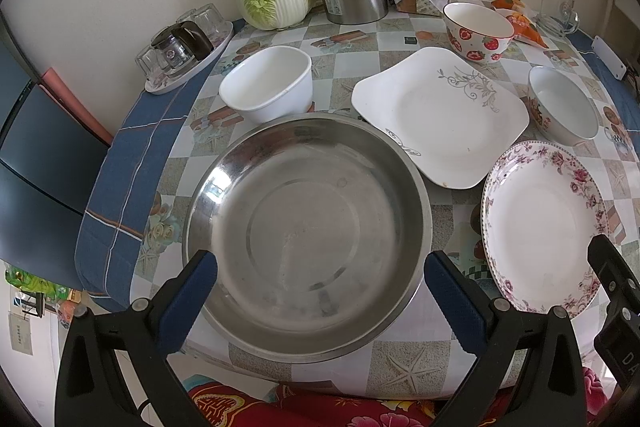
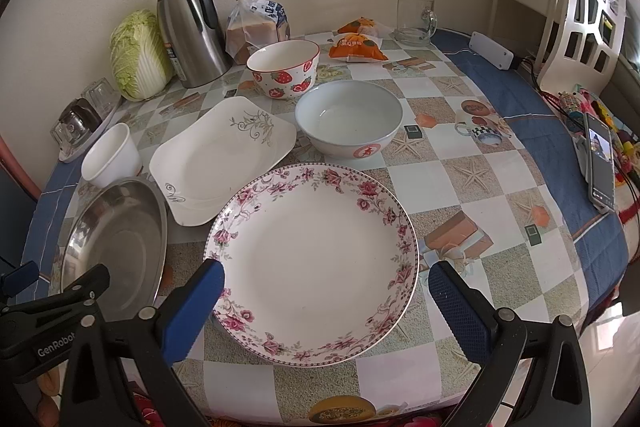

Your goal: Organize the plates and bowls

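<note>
The left gripper point(image 1: 320, 291) hovers low over the near edge of the worktop point(image 2: 460, 195), its jaws spread wide and holding nothing. Between them and just ahead lies the steel basin point(image 1: 308, 231). Beyond the left jaw, touching the basin's far rim or just behind it, stands the plain white bowl point(image 1: 268, 87). Ahead and to the right of the jaws, the square white plate point(image 1: 440, 119) lies flat, its near corner just beside the basin's rim. Further right sits the grey-blue bowl point(image 1: 562, 107), and behind the square plate the strawberry bowl point(image 1: 478, 27).

The right gripper point(image 2: 326, 301) also has its jaws wide apart, empty. The floral round plate point(image 2: 312, 259) rests flat on the worktop between them and just ahead. Past it stands the grey-blue bowl, with the strawberry bowl behind that. Well left of these jaws the steel basin shows, partly hidden by the left gripper.
</note>
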Demonstrator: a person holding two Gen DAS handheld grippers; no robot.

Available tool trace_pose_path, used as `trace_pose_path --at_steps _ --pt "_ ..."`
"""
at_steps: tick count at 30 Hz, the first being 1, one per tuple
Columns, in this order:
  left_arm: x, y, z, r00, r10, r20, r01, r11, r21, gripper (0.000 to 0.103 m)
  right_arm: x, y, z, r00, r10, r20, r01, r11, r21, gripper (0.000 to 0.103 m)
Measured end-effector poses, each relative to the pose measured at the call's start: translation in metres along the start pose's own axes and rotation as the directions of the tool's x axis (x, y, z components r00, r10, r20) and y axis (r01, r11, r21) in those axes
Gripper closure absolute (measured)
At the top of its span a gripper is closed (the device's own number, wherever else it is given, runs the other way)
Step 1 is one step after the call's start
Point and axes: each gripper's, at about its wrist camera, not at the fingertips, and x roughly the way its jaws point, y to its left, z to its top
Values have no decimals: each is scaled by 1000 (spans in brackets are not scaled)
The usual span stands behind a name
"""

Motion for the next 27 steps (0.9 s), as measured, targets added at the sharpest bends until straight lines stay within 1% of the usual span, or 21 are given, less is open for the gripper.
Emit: trace_pose_path --at_steps 27 --pt "1 -3 -2 1000 -8 1 8 1000 -3 0 3 1 -3 1000 -1 -11 1 1000 -3 0"
